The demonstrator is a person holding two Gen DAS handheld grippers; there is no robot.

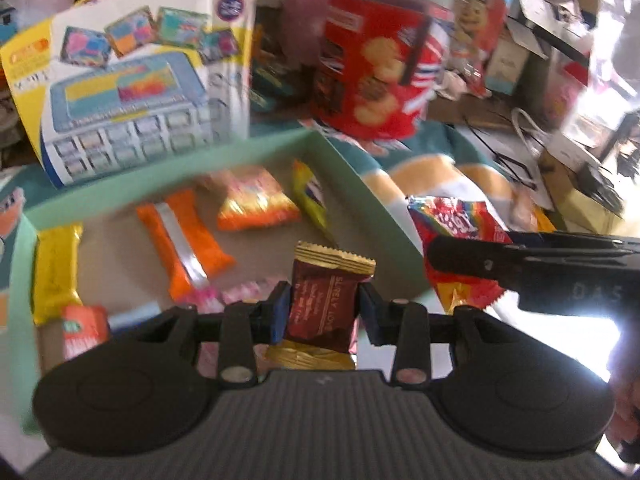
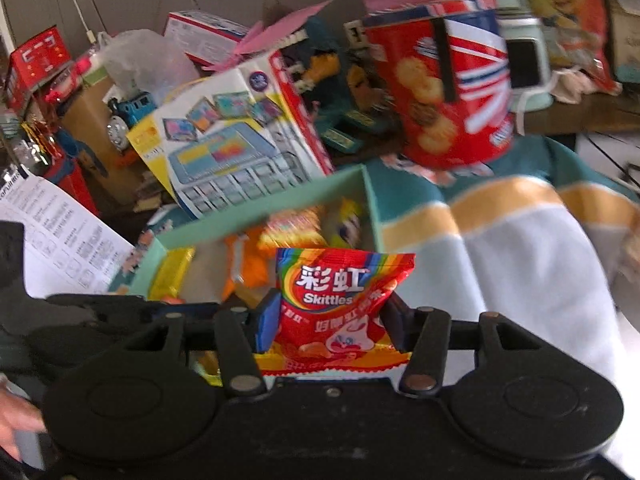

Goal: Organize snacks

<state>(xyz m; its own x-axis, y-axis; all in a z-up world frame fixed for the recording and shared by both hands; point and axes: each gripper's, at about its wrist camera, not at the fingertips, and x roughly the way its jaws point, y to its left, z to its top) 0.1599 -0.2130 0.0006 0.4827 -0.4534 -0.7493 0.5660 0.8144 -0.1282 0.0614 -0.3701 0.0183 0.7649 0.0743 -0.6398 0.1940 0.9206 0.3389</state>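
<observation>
Jaws of your left gripper [image 1: 324, 312] clamp maroon chocolate packet [image 1: 326, 304], held above green box [image 1: 160, 176] of snacks. Jaws of your right gripper [image 2: 330, 322] pinch Skittles bag [image 2: 340, 300], just beside box's right wall.

Glossy foil Skittles bag [image 2: 340, 300]; matt cardboard box [image 1: 160, 172].

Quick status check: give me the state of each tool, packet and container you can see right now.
Left tool: shut on the maroon packet, held upright.
Right tool: shut on the Skittles bag.
Green box: open, snack packets lying loose inside.
Orange wafer packet: sealed, flat in the box.
Red cookie tin: upright, lid on.
</observation>
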